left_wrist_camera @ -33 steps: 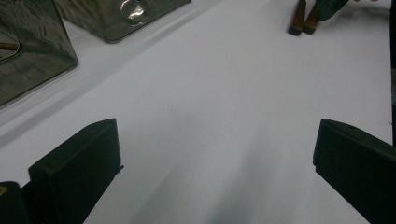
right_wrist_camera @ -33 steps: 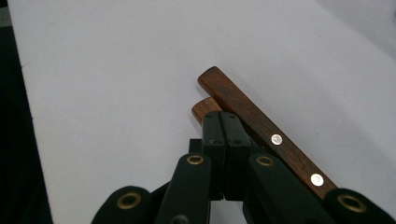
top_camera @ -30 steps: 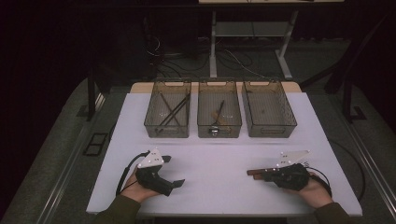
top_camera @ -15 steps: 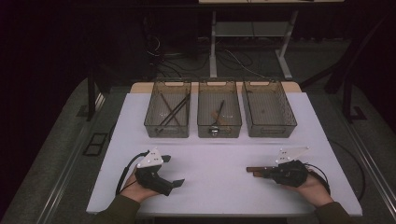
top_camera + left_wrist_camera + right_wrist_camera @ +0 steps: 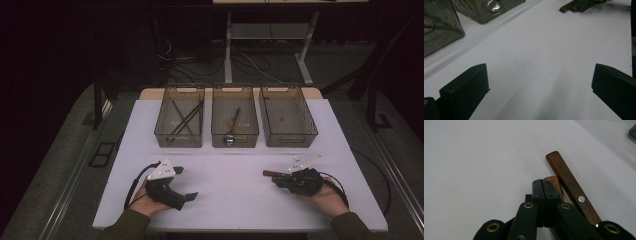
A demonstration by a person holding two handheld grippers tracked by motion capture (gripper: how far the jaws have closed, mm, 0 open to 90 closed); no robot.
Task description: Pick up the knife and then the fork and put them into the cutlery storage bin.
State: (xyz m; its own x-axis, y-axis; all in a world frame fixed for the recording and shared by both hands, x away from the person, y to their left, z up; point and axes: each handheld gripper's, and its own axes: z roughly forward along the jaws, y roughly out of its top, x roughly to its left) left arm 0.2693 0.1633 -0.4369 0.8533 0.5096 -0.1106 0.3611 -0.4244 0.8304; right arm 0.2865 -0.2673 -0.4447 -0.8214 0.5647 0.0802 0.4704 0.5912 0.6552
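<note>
High view: we are resting both grippers on the white table (image 5: 240, 200), with three clear bins (image 5: 235, 122) standing in a row beyond them. Our left gripper (image 5: 189, 196) is lying with its jaws spread wide over bare tabletop. Our right gripper (image 5: 543, 195) is pressing its jaws together, and two wooden handles (image 5: 570, 187) are lying just beside them on the table; whether the jaws are touching the handles we cannot tell.

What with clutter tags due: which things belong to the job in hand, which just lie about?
Job: right gripper, shut beside the wooden handles; open left gripper; three bins, likely.
Lying about: floor cables; desk legs behind.
</note>
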